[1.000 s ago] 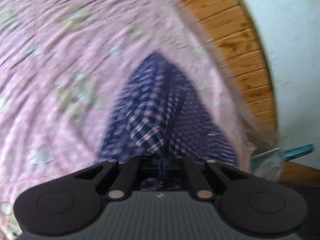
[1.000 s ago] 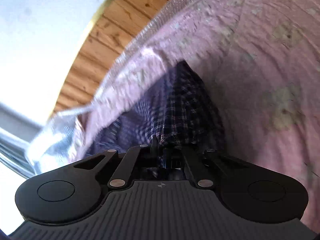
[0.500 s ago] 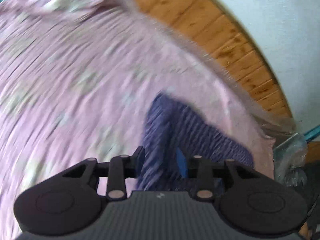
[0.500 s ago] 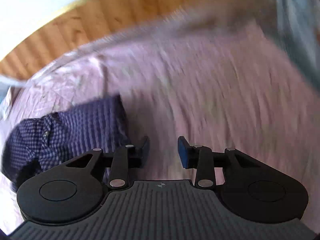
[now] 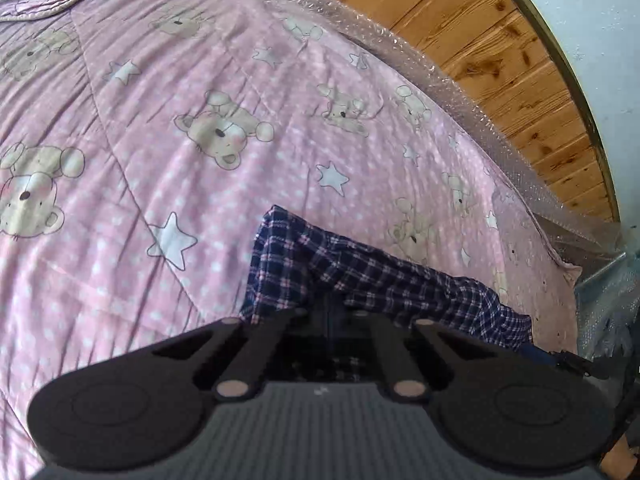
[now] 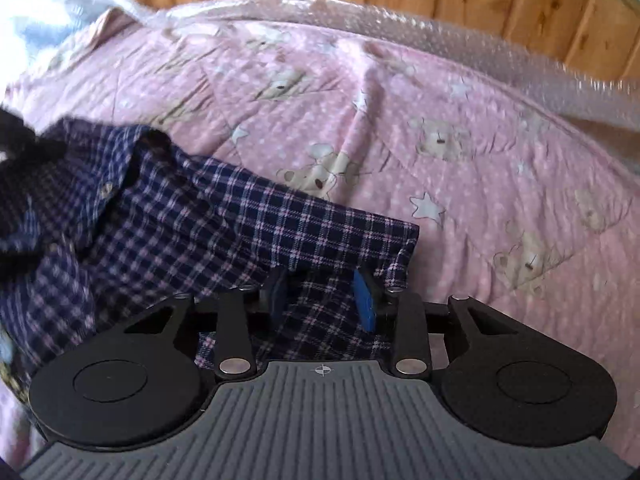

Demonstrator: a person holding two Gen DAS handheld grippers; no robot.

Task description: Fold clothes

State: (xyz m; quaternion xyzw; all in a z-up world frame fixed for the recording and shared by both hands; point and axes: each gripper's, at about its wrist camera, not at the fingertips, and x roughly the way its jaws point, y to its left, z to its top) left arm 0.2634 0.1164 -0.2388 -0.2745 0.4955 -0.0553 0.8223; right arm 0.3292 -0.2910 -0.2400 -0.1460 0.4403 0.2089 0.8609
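- Left wrist view: the left gripper (image 5: pixel 329 312) has its fingers drawn tight together, and the dark plaid cloth bunches right at their tips, so it reads as pinching a fold of the plaid garment (image 5: pixel 360 276). The pads themselves are hidden under the cloth, so the exact hold cannot be seen.
- Same view: the garment lies as a narrow, rumpled strip on the pink bear-print quilt (image 5: pixel 160 140), running from the gripper toward the right edge of the bed, near the bubble wrap (image 5: pixel 440 76) that lines the wooden headboard (image 5: pixel 500 40).
- Right wrist view: the right gripper (image 6: pixel 322 292) stands with its jaws spread, the blue pads (image 6: pixel 366 296) apart, hovering just over a squared corner of the same garment (image 6: pixel 280 216). Cloth lies below and between the pads, but they do not press on it.
- Same view: the rest of the garment is heaped toward the left, where a button and an open collar-like edge show; it looks like a shirt, not yet flat.
- Step in hand, as I judge it: taking hold of two ends of the garment to spread or align it, with folding barely begun.
- Next move calls for the right jaws to close on that near corner, catching one layer cleanly, then both hands drawing apart to pull the cloth taut.
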